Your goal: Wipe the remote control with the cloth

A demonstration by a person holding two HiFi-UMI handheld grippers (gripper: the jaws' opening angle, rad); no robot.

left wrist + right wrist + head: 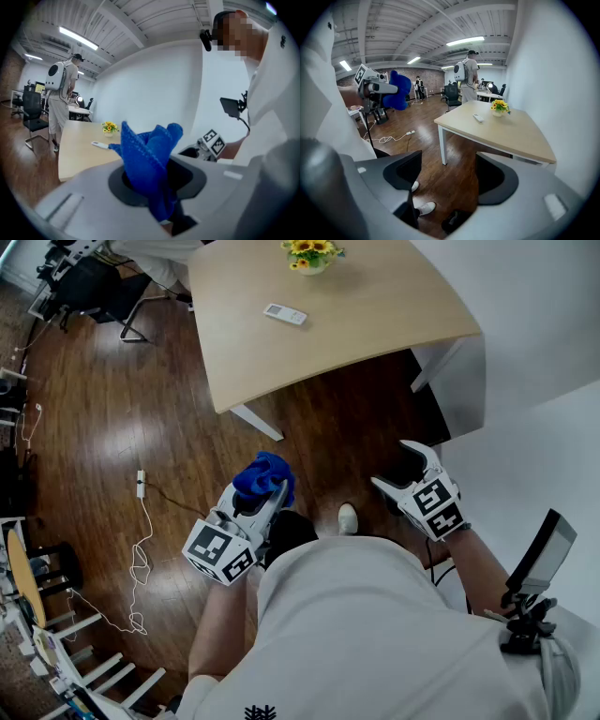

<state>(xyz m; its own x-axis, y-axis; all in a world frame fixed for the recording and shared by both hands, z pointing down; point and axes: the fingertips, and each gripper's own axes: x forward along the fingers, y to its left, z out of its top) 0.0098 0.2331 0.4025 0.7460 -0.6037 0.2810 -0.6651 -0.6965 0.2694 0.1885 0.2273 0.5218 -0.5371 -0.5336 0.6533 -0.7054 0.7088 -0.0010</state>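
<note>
Though well short of the table, grips the bunched blue cloth in the left gripper, with the right gripper spread wide and empty. Finds the white remote control far ahead on the tabletop near the flower pot, almost straight beyond the left gripper, long axis crosswise to that line. Likely calls for stepping forward first.

The slim white remote control lies on the pale wooden table, just before the potted yellow flowers. Nearer, the blue knitted cloth sits in the left gripper, left of the right gripper.
</note>
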